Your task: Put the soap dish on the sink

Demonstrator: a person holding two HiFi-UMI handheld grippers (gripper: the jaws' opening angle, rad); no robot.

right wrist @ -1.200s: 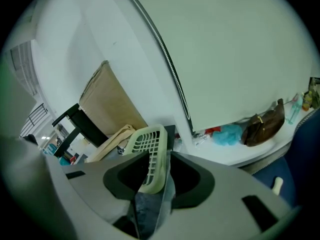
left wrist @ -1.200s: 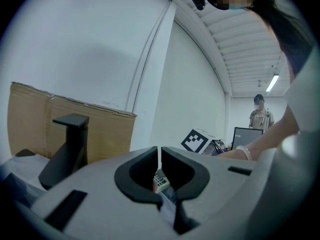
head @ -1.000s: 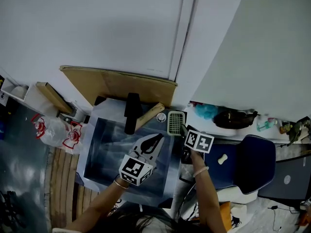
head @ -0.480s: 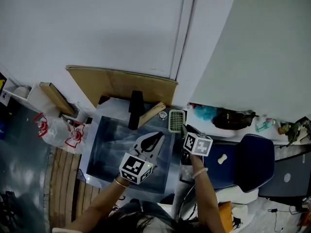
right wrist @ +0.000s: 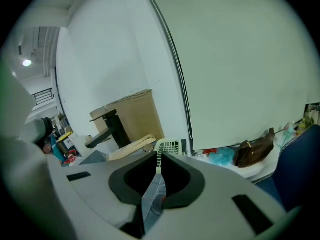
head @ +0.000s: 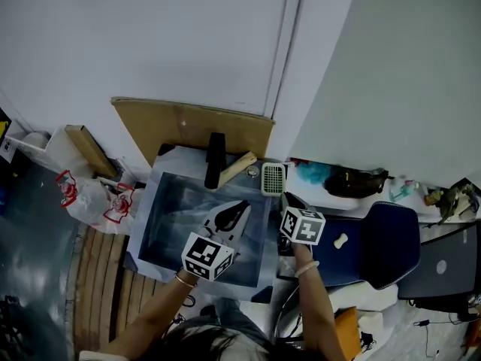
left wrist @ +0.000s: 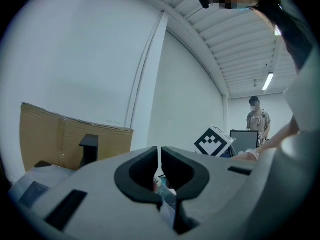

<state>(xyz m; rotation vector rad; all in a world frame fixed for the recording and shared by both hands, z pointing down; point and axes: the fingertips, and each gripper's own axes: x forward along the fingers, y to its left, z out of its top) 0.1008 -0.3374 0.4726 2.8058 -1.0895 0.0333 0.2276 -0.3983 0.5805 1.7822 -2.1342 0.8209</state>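
The pale green slotted soap dish (head: 273, 177) rests on the back right corner of the steel sink (head: 150, 224), beside the black faucet (head: 216, 160). My right gripper (head: 288, 199) hangs just short of the dish, a little apart from it. Its jaws are closing and have nearly met, with nothing between them. In the right gripper view the soap dish (right wrist: 168, 146) shows just beyond the right gripper (right wrist: 159, 156). My left gripper (head: 239, 207) hovers over the basin, shut and empty. In its own view the left gripper (left wrist: 160, 151) points level toward the wall.
A cardboard sheet (head: 188, 130) leans on the wall behind the sink, and a wooden block (head: 237, 168) lies by the faucet. To the right are a brown bag (head: 353, 180) and a blue chair (head: 391, 247). A printed plastic bag (head: 105, 201) sits at the left. A person (left wrist: 257, 119) stands far off.
Both grippers have drawn back and up from the sink's far edge. The gap between the right gripper and the soap dish has grown; the dish stays on the sink corner.
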